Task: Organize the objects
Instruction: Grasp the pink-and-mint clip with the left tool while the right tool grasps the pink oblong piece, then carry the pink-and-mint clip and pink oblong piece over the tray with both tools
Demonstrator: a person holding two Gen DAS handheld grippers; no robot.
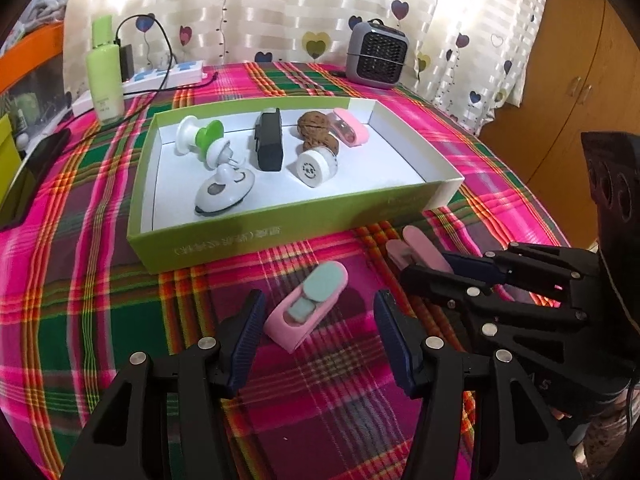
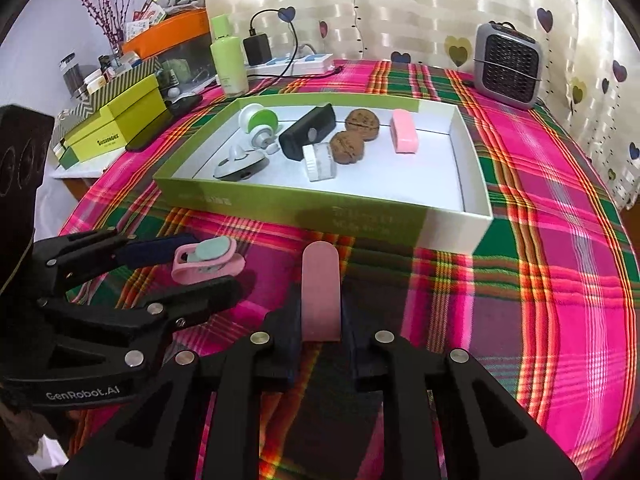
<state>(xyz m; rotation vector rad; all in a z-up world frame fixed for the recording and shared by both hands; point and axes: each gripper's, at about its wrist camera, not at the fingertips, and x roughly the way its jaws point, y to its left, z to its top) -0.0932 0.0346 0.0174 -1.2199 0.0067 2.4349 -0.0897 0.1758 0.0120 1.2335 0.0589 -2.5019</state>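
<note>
Ahead, green box (image 2: pixel 248 196) fronts both: right tool (image 2: pixel 320 332) clamps pink case (image 2: pixel 320 292), left tool (image 1: pixel 316 320) apart

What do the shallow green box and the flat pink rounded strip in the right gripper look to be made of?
Shallow green box: looks like cardboard, matte white inside, green printed outside; thin folded walls. Flat pink rounded strip: probably plastic or silicone with a dull, even finish; I cannot tell which. The right gripper is shut on it.

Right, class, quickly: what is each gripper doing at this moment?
Left gripper: open, jaws either side of the pink case on the cloth, not pressing it.
Right gripper: shut on the pink strip.
</note>
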